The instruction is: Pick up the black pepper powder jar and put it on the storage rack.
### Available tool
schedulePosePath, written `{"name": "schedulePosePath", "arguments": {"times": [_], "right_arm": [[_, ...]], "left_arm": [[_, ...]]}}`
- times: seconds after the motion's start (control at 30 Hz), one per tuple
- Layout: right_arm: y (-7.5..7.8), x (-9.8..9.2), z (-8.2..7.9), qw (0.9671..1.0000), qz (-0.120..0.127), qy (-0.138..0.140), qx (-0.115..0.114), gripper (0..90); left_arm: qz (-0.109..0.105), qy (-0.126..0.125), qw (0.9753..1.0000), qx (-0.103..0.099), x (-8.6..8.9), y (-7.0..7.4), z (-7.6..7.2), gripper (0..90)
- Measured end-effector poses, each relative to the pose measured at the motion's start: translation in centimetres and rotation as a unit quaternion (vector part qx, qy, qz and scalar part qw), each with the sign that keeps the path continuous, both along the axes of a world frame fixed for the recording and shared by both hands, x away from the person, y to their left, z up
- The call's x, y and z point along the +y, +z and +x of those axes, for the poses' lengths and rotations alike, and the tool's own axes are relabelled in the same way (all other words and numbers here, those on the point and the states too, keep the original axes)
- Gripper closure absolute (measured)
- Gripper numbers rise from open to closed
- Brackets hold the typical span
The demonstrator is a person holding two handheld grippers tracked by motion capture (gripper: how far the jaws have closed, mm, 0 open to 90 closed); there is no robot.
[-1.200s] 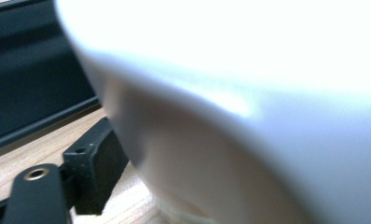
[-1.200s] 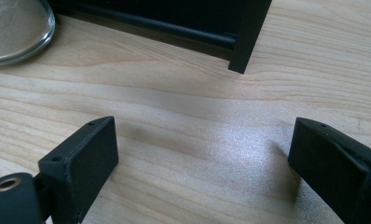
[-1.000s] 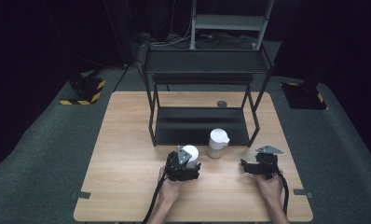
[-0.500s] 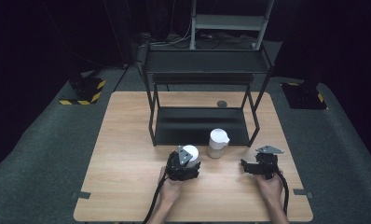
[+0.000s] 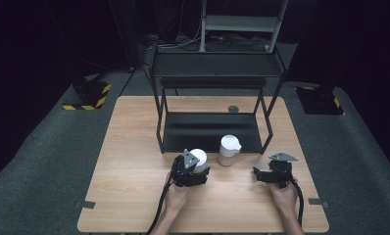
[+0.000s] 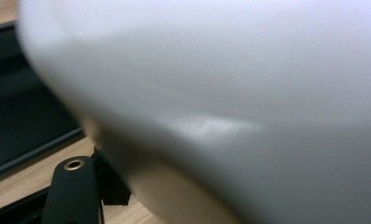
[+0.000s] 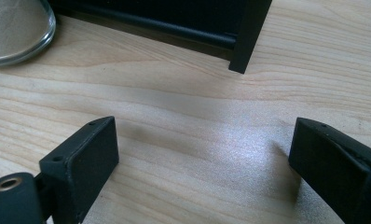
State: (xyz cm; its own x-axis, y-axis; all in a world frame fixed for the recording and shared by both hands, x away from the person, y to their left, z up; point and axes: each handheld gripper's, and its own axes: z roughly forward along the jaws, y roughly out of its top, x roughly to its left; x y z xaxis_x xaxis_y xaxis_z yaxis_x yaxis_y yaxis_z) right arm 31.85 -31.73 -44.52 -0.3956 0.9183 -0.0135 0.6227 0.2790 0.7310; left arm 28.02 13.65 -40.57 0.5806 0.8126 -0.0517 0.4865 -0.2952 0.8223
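Note:
A white rounded cup (image 5: 200, 157) sits at the front of my left gripper (image 5: 193, 169), just ahead of the rack's lower shelf. In the left gripper view the cup's white wall (image 6: 230, 93) looms right against the camera, and one black finger (image 6: 74, 191) presses against its lower left side. A white jug with a spout (image 5: 229, 149) stands upright on the table to the right of the cup. My right gripper (image 5: 274, 171) rests low over the wood at the right. Its jaws stand wide apart with bare table between them (image 7: 202, 149).
A black two-level metal rack (image 5: 217, 73) stands at the table's middle back; its front right leg (image 7: 246, 37) is just ahead of my right gripper. A rounded translucent base (image 7: 16, 28) shows at that view's upper left. A small dark disc (image 5: 233, 108) lies behind the rack.

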Motion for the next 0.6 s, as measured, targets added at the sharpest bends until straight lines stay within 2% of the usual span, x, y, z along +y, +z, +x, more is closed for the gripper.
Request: {"name": "schedulePosePath", "arguments": {"times": [0.47,0.6], "right_arm": [[0.0,0.0,0.0,1.0,0.0,0.0,0.0,7.3],[0.0,0.0,0.0,1.0,0.0,0.0,0.0,7.4]], "left_arm": [[0.001,-0.021,0.9996,0.021,1.6,3.8,1.8,30.8],[0.0,-0.031,0.9992,0.024,2.0,5.4,2.6,30.8]]}}
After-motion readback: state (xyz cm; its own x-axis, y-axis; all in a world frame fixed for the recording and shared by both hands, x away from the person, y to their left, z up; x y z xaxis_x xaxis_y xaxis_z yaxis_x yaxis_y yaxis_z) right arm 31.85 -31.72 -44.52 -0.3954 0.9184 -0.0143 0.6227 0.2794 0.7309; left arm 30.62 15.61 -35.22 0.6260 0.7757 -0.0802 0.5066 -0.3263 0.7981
